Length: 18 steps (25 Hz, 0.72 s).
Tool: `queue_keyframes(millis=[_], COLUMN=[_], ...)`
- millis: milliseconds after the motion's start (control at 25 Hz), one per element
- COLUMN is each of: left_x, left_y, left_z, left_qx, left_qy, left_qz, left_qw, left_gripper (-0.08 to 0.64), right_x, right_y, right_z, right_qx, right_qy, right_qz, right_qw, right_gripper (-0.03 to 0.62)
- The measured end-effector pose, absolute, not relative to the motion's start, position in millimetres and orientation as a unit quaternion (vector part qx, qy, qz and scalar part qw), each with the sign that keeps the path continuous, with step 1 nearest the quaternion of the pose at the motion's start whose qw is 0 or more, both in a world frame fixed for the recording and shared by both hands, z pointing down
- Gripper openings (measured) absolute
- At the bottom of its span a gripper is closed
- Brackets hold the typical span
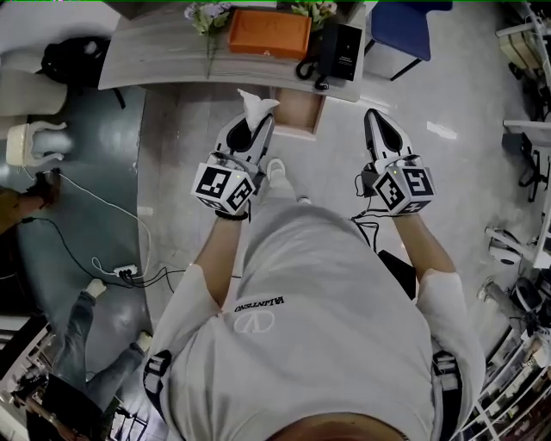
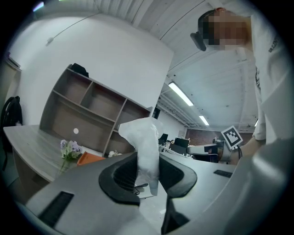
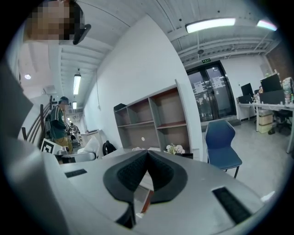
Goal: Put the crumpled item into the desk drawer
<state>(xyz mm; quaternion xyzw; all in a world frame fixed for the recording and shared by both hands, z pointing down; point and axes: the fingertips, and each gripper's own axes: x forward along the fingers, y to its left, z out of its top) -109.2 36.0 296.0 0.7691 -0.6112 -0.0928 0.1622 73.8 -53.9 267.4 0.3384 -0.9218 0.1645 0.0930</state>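
Note:
The crumpled item is a white tissue [image 1: 256,105]. It sticks up from my left gripper [image 1: 256,123], whose jaws are shut on its lower part. In the left gripper view the tissue [image 2: 144,142] rises between the two dark pads of the left gripper [image 2: 148,173]. Just right of the tissue, under the desk edge, the wooden desk drawer [image 1: 299,110] stands pulled out. My right gripper [image 1: 373,116] is held to the right of the drawer. In its own view the right gripper [image 3: 147,155] has its pads meeting at the tips, with nothing between them.
The grey desk [image 1: 164,47] carries an orange box [image 1: 269,32], a black telephone [image 1: 336,52] and flowers [image 1: 209,15]. A blue chair [image 1: 403,26] stands at the right end. Cables and a power strip [image 1: 126,272] lie on the floor at the left.

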Motion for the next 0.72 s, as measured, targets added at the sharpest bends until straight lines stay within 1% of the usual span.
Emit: queue_keyframes(millis=[480,720], left_x=[-115,-107], left_y=[-7,-18], left_z=[369,388], left_qx=[0.791,0.786], left_qy=[-0.567,-0.561], left_qz=[-0.055,-0.060], left_qw=[0.225,0.253], left_gripper=[0.100,0.100], right_x=[30,9], right_y=[-79,-76], right_z=[311,338], right_qx=[0.348,0.329], right_qy=[-0.912,-0.914], right_qz=[0.166,0.170], right_qw=[0.141,0.163], right_gripper=[-0.003,-0.003])
